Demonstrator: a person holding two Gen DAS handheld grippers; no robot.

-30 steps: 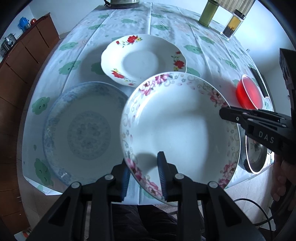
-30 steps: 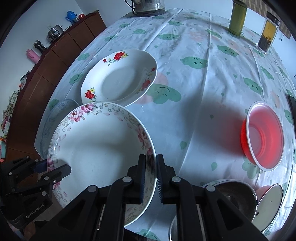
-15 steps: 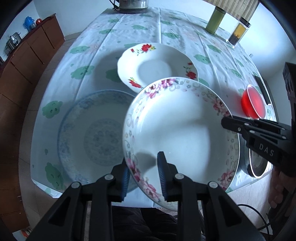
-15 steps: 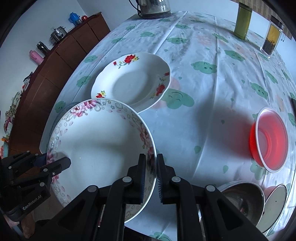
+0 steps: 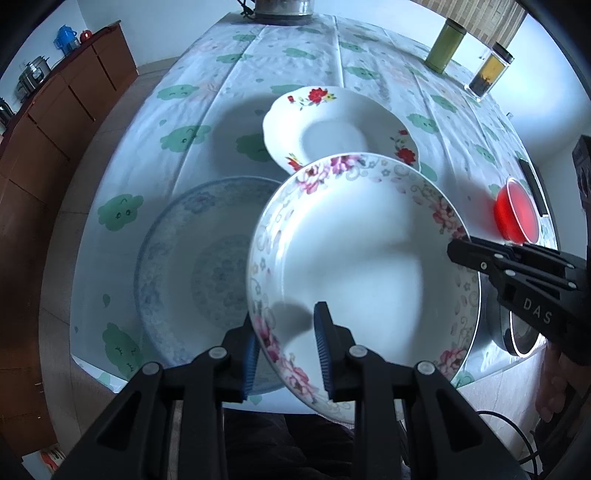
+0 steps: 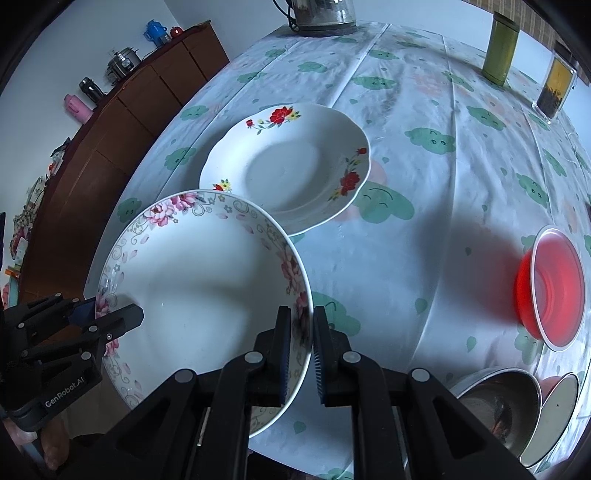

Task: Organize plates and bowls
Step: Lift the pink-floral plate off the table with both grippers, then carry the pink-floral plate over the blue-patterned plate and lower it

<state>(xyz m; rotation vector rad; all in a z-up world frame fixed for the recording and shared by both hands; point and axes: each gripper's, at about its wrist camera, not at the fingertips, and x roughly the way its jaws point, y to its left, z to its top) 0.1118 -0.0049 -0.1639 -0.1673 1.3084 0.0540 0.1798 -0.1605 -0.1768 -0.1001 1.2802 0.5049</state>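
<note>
A white plate with pink flowers on its rim [image 5: 362, 258] [image 6: 199, 280] hangs tilted above the table, held from both sides. My left gripper [image 5: 286, 325] is shut on its near left rim. My right gripper [image 6: 301, 314] is shut on its right rim. Each gripper also shows in the other's view, the right gripper [image 5: 456, 253] and the left gripper [image 6: 123, 314]. A large blue-patterned plate [image 5: 192, 273] lies on the table, partly under the held plate. Behind it lies a white plate with red flowers [image 5: 332, 129] [image 6: 288, 166].
The table has a cloud-print cloth [image 6: 424, 184]. A red bowl [image 6: 554, 288] sits at the right, a metal bowl [image 6: 495, 402] near the front right edge. A green canister [image 6: 500, 48], a tea jar [image 6: 554, 88] and a kettle [image 6: 321, 11] stand at the back. A wooden cabinet [image 6: 122, 122] runs along the left.
Both grippers have carried the pink-flowered plate leftward, so it now overlaps more of the blue-patterned plate. Both grips are unchanged.
</note>
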